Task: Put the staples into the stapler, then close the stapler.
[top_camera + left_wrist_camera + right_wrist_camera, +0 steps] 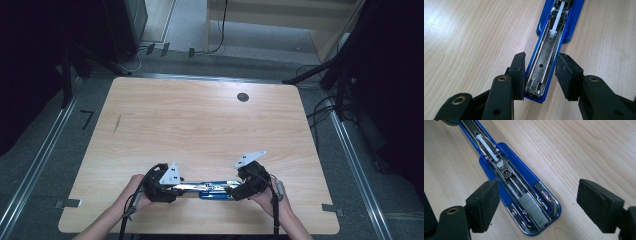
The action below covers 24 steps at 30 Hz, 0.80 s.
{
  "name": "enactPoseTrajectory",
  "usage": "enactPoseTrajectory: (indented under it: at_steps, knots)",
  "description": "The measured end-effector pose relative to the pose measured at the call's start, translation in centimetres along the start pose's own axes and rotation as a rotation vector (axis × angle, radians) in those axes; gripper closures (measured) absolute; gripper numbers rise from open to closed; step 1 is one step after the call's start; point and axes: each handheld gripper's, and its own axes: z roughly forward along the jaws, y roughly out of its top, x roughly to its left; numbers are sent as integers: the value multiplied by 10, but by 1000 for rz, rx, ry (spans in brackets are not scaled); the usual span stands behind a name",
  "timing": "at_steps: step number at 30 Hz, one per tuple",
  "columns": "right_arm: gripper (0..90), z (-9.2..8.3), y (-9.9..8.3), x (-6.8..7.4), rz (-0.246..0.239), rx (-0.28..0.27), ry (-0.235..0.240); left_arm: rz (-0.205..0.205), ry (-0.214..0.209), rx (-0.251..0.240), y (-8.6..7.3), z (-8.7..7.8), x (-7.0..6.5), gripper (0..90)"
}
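Observation:
A blue stapler [207,188] lies unfolded flat on the wooden table [200,125], near its front edge. My left gripper [180,187] is shut on the end of the stapler's [554,30] swung-out arm, and its pads [519,72] press the blue sides around the bare metal channel. My right gripper [235,190] stands open over the other end. In the right gripper view the stapler [499,170] runs between the wide-spread pads [486,197], which do not touch it. A strip of staples [534,210] sits in the magazine close to its rounded tip.
A dark round hole [243,97] sits at the table's far right. A faint dark streak [116,124] marks the left side. Stand legs and cables [320,110] lie on the floor around the table. The person's hands come in over the front edge.

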Motion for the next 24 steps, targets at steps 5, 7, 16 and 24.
enactPoseTrajectory:
  at_steps: [5,7,16,24]
  knots:
    - [200,4,0,2,-1,10,2,3,0,-3,0,-1,0,612]
    - [205,5,0,3,-2,14,5,5,-2,-3,0,0,1,608]
    - [295,14,-3,9,-15,48,16,-9,-13,26,-2,4,4,530]
    - [494,18,-6,12,-46,64,33,-22,-16,54,-4,11,5,530]
